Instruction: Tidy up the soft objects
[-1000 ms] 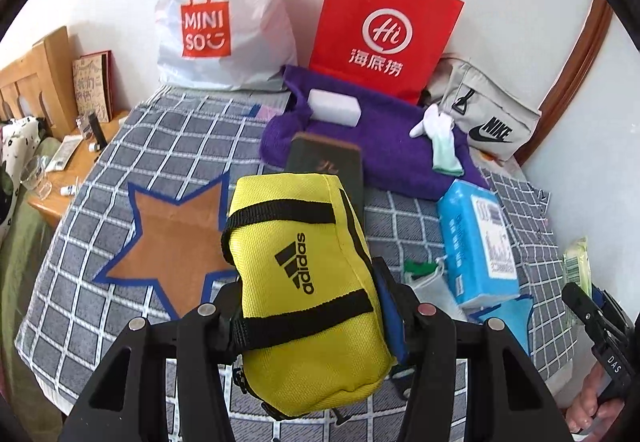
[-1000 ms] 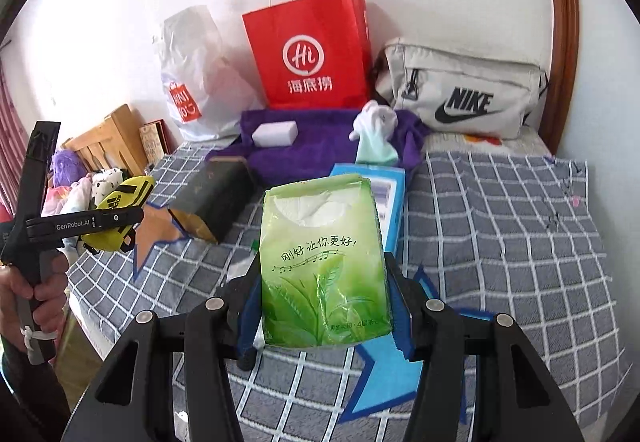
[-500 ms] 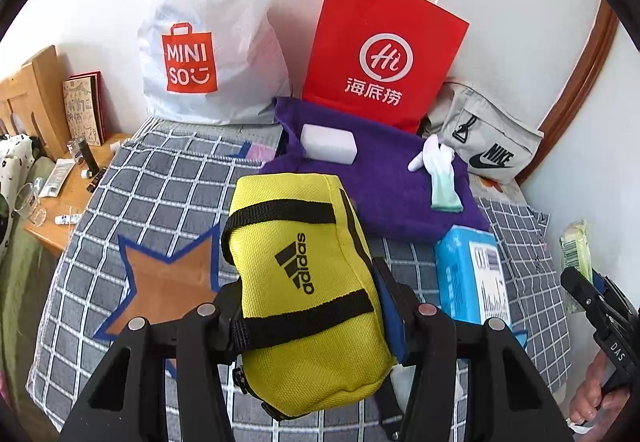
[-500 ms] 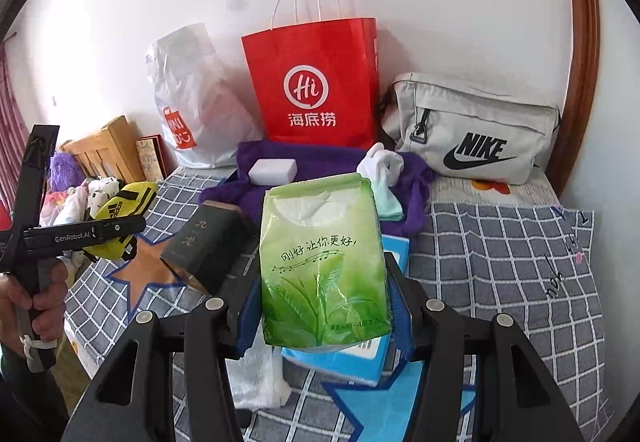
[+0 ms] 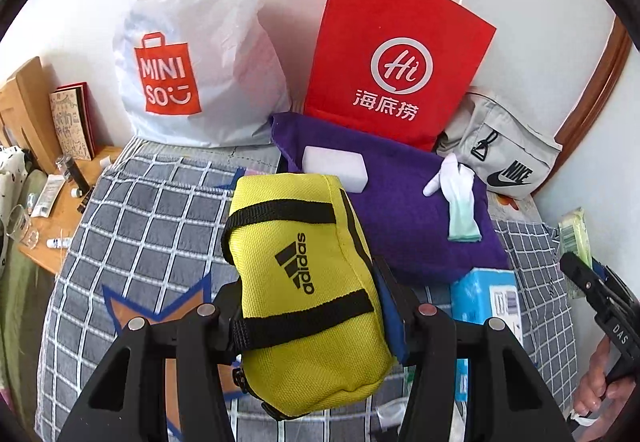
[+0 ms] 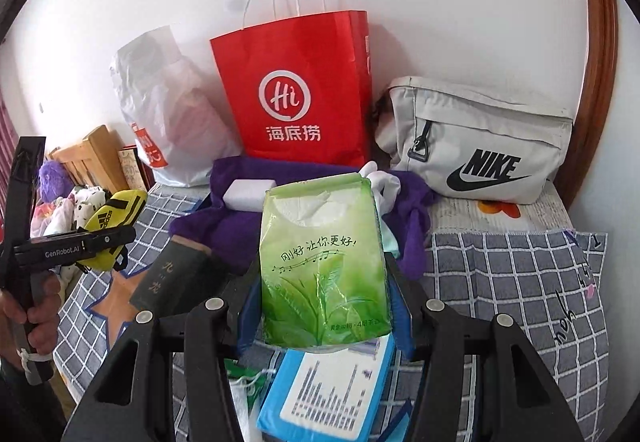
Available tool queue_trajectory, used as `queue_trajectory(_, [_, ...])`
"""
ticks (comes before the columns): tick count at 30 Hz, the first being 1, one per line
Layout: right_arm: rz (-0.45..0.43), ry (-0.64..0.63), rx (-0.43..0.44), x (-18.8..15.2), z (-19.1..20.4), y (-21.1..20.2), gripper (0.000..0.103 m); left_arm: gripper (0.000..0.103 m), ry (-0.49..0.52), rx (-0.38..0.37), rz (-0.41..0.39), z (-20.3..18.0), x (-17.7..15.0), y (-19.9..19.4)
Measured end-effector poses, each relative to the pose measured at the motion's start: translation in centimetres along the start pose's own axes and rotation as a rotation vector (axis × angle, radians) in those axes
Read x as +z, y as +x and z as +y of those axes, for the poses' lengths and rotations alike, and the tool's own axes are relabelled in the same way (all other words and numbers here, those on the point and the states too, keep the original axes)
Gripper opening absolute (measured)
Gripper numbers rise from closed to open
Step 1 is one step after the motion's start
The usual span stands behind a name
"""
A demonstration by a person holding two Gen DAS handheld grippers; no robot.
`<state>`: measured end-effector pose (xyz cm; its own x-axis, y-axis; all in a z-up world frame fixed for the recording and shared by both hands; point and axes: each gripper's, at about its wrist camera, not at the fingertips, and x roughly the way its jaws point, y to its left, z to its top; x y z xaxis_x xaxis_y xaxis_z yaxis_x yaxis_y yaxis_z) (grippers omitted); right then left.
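Clamped in left claw: yellow pouch (image 5: 308,294), "adidas". Beyond it: white bag (image 5: 192,53), "MINISO"; red bag (image 5: 394,69), "Hi 海底捞". Far right: grey pouch (image 6: 480,145), "NIKE". Right claw's green pack (image 6: 322,270): "刚好让你更好!". Left claw's (image 6: 102,242) side: "GenRobot.AI".

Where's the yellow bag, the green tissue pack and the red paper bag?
yellow bag (image 5: 304,282): left wrist view, on its front by the black logo.
green tissue pack (image 6: 322,266): right wrist view, middle of its printed front.
red paper bag (image 6: 292,89): right wrist view, on its front near the round logo.
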<state>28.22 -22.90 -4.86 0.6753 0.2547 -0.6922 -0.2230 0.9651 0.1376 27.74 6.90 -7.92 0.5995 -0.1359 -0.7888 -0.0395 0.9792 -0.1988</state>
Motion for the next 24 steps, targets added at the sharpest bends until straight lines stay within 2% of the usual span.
queue_trajectory(15, [0.06, -0.002, 0.016, 2.4, -1.6, 7.6, 0.054, 0.052, 0.104, 0.065, 0.022, -3.3, 3.7, 5.9])
queue_trajectory(19, [0.078, -0.001, 0.022, 2.7, -1.9, 9.3, 0.054, 0.052, 0.131, 0.105, 0.026, -3.8, 4.4, 7.6])
queue_trajectory(24, [0.088, -0.003, 0.022, 3.1, -2.1, 10.9, 0.054, 0.052, 0.121, 0.116, 0.043, -3.9, 5.3, 9.4])
